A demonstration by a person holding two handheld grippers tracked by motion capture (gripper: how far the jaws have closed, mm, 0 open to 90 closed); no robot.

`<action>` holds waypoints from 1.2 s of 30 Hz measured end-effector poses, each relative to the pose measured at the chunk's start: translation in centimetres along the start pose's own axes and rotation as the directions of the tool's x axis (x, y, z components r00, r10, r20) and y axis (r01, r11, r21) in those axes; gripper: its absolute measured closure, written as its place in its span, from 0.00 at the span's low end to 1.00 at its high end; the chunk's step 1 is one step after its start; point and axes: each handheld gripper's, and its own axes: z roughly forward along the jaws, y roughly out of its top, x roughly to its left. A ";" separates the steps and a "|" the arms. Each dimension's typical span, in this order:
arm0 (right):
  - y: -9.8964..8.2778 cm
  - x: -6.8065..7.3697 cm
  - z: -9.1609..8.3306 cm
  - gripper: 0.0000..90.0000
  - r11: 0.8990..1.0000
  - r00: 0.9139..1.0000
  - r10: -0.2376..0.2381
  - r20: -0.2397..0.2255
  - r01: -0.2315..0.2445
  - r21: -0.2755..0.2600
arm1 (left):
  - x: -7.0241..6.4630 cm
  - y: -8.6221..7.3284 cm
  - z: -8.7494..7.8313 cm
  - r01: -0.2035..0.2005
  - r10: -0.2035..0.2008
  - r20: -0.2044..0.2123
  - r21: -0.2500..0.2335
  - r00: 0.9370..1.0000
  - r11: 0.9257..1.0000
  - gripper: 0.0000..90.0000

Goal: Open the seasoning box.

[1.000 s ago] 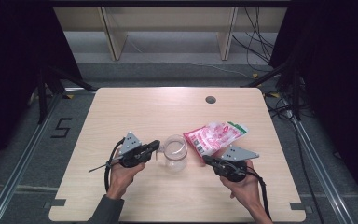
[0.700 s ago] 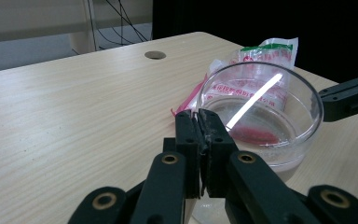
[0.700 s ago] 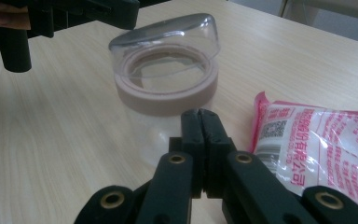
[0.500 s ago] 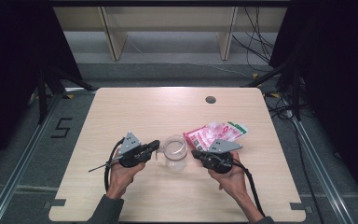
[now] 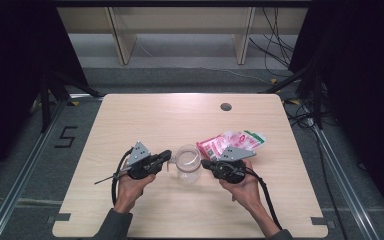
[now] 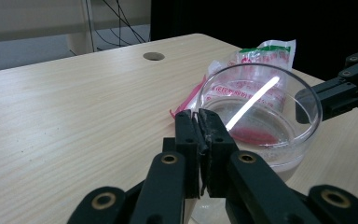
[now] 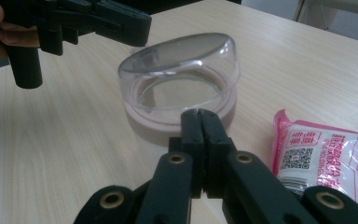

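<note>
Clear, thin plastic cup (image 5: 187,161) at the bench's (image 5: 145,120) six o'clock looks light, slick and crushable, best pinched at its rim, where the left claw (image 6: 199,122) grips while the right claw (image 7: 199,121), at its three o'clock, is closed empty.

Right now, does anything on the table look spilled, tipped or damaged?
Nothing stands out. The clear cup stands upright between the left tongs and right tongs, both shut. The pink snack bag lies flat and looks sealed beside it. No spill shows on the table.
</note>
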 end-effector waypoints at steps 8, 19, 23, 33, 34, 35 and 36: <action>-0.1 -0.2 0.3 1.00 1.000 1.000 0.016 0.015 -0.016 0.022 | 0.3 -0.2 -0.1 0.024 -0.024 0.004 0.002 1.000 1.000 0.96; 0.8 0.2 0.4 1.00 1.000 1.000 -0.004 0.008 0.004 -0.006 | 0.6 -1.0 0.4 0.036 -0.036 -0.020 0.026 0.999 0.999 0.95; 1.4 0.3 0.6 1.00 1.000 1.000 -0.027 0.002 0.027 -0.006 | 0.6 -1.0 0.5 0.034 -0.033 -0.017 0.023 0.999 0.999 0.94; 2.0 0.8 1.7 1.00 0.999 0.999 -0.042 -0.007 0.042 -0.010 | 0.8 -1.0 0.3 0.018 -0.017 -0.022 0.026 1.000 1.000 0.94; 2.1 0.9 1.7 1.00 1.000 0.999 -0.027 -0.020 0.027 -0.003 | 0.8 -1.0 0.3 0.027 -0.026 -0.028 0.030 0.999 0.999 0.93; 2.1 1.0 1.7 1.00 1.000 1.000 -0.019 -0.010 0.019 -0.011 | 0.8 -1.0 0.2 0.037 -0.036 -0.034 0.025 0.999 0.999 0.92; 2.2 0.9 1.7 1.00 1.000 0.999 -0.028 -0.020 0.027 -0.008 | 0.9 -0.9 0.1 0.034 -0.033 -0.034 0.019 0.999 0.999 0.91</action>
